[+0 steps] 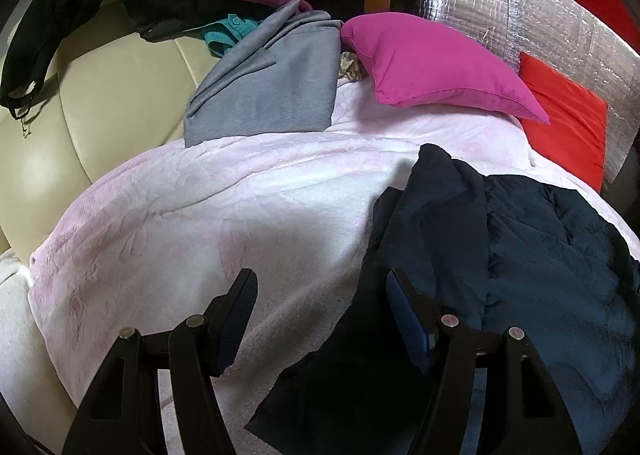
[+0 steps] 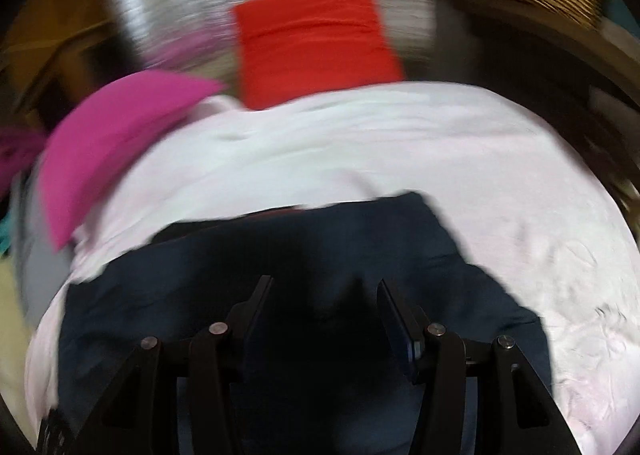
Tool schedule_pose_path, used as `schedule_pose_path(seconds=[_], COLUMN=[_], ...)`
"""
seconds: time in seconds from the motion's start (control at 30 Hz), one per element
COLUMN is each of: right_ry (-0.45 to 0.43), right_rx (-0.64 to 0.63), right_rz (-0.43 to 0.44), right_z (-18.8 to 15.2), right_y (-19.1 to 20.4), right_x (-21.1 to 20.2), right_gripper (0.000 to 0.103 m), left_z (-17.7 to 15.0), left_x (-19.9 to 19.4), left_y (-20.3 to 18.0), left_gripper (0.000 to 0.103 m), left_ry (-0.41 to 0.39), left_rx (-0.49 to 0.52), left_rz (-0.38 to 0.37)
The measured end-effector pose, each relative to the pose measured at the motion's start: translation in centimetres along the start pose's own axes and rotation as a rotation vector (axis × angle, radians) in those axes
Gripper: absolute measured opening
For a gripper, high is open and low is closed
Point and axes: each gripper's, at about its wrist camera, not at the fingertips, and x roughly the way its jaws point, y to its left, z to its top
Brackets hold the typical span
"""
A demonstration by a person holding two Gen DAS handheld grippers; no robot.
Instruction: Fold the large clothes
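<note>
A dark navy garment (image 1: 500, 255) lies rumpled on a pale pink blanket (image 1: 200, 223), at the right of the left wrist view. My left gripper (image 1: 322, 279) hangs open above the garment's left edge. One of its fingers is over the blanket and the other over the dark cloth, with nothing pinched. In the blurred right wrist view the navy garment (image 2: 320, 255) spreads across the lower middle. My right gripper (image 2: 324, 283) stands open just above it, its pads apart and not pressing on cloth.
At the back lie a magenta pillow (image 1: 432, 67), a red pillow (image 1: 568, 123) and a folded grey garment (image 1: 272, 91). A cream padded headboard (image 1: 100, 115) with black and purple clothes draped over it stands at the left. Silver foil sheeting (image 1: 540, 23) lines the back.
</note>
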Motion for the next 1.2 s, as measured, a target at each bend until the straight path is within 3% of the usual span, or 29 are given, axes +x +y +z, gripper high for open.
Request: schedule_pose_path(seconds=[0.03,0.1,0.3,0.4,0.5,0.57,0.73,1.0,1.2], right_ry=[0.045,0.104,0.067,0.044,0.017,-0.011,-0.092,-0.217,-0.293], right_rx=[0.022,0.044,0.036,0.024,-0.021,-0.056,-0.116,-0.114,-0.121], right_rz=[-0.041,-0.009,0.035,0.081,0.120,0.147,0.176,0.196,0.206], right_z=[0.1,-0.1,-0.5,-2.0,-3.5,-5.2,-9.4,-14.9,-17.2], right_y=[-1.1,-2.3,-2.6,-3.5,-3.8,-4.3,-5.7,-7.7,-7.7], right_x=[1.9,4.5,2.8,-0.4,-4.0,-7.2,-15.2,-25.3,-31.1], right_gripper=[0.057,0.057,0.057,0.057,0.059,0.068,0.073,0.083,0.089], left_z=[0.0,0.0,-0.1,-0.1,-0.6,-1.2,-1.5,-0.1,-0.6], left_x=[0.0,0.0,-0.4,-1.5,-3.1,-4.6,-10.3,-22.4,-29.4], left_y=[-0.1,-0.3,-1.0,-1.3,-2.0,-2.6,-3.8,-3.1,-2.5], left_gripper=[0.068,0.068,0.068,0.069,0.083,0.083,0.084,0.093,0.097], left_ry=[-0.001,-0.005,-0.030,-0.050,-0.075,-0.083,-0.119,-0.321,-0.403], left_rx=[0.002,0.009,0.060,0.091,0.144,0.190,0.275,0.248,0.256], left_rz=[-0.004,-0.008,-0.016,-0.042,-0.062,-0.070,-0.099,-0.121,-0.144])
